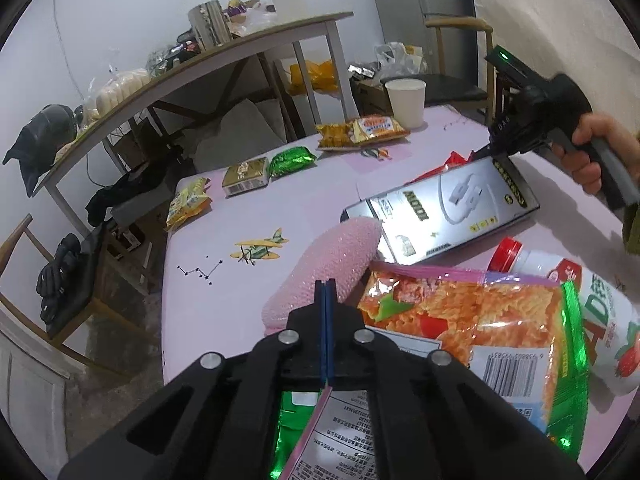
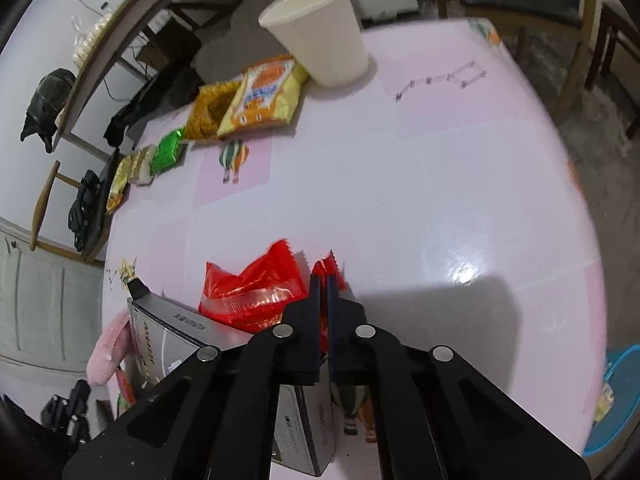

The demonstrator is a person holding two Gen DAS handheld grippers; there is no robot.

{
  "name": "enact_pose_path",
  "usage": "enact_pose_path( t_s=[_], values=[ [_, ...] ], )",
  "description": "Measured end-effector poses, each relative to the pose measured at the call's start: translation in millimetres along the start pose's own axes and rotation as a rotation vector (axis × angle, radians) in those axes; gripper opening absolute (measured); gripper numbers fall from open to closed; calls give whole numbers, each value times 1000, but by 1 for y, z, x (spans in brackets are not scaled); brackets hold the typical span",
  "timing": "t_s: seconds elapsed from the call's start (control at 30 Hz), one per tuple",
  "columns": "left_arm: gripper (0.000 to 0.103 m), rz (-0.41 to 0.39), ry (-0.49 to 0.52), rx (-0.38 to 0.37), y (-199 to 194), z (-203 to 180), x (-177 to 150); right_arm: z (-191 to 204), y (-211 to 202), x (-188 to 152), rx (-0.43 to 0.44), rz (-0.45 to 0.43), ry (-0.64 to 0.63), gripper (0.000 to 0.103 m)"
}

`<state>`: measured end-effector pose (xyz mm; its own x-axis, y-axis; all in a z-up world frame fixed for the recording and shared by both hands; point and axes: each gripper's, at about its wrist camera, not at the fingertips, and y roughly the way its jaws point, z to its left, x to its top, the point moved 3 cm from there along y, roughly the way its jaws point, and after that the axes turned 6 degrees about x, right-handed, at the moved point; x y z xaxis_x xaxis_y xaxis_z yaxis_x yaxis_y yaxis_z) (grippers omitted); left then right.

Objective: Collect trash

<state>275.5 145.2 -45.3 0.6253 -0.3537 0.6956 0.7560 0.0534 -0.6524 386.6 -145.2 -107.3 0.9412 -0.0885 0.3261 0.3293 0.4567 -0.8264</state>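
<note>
My left gripper (image 1: 325, 286) is shut on the edge of an orange and green snack bag (image 1: 460, 332) and holds it over the pink table (image 1: 224, 280). A pink bubble-wrap roll (image 1: 328, 268), a silver box (image 1: 444, 210) and a red-capped drink bottle (image 1: 592, 296) lie just beyond. My right gripper (image 2: 324, 280) is shut on a red wrapper (image 2: 256, 292) lying against the silver box (image 2: 168, 332). The right gripper also shows in the left wrist view (image 1: 486, 152), at the box's far end.
A white paper cup (image 2: 320, 32) and several snack packets (image 2: 256, 96) lie along the table's far edge. A blue bin (image 2: 616, 396) stands low at the right. A cluttered wooden table (image 1: 192, 76) and chairs (image 1: 460, 80) stand around.
</note>
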Motion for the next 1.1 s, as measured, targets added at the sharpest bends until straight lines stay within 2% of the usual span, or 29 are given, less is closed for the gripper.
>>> enact_pose_path(
  t_s=[0.27, 0.5, 0.67, 0.8, 0.83, 0.9, 0.93, 0.97, 1.1],
  values=[
    [0, -123, -69, -29, -25, 6, 12, 13, -40, 7, -80, -222, -98, 0],
    [0, -198, -125, -40, -48, 15, 19, 30, -74, 9, -84, -326, -143, 0],
    [0, -213, -145, -56, -61, 20, 19, 37, -108, 1, -43, -376, -153, 0],
    [0, -160, -121, -130, -57, 18, 18, 46, -127, -9, -17, -397, -177, 0],
    [2, -137, -114, -144, -53, 17, 17, 48, -130, -11, -15, -398, -183, 0],
    [20, -75, -101, -164, -42, 16, 16, 50, -132, -13, -8, -396, -189, 0],
    [44, -46, -96, -154, -35, 16, 15, 50, -132, -14, -2, -394, -188, 0],
    [55, -32, -88, -141, -30, 16, 14, 50, -133, -15, 8, -393, -182, 0],
    [56, 15, 11, -100, -8, 7, 10, 52, -136, -19, 51, -391, -169, 0]
  ],
)
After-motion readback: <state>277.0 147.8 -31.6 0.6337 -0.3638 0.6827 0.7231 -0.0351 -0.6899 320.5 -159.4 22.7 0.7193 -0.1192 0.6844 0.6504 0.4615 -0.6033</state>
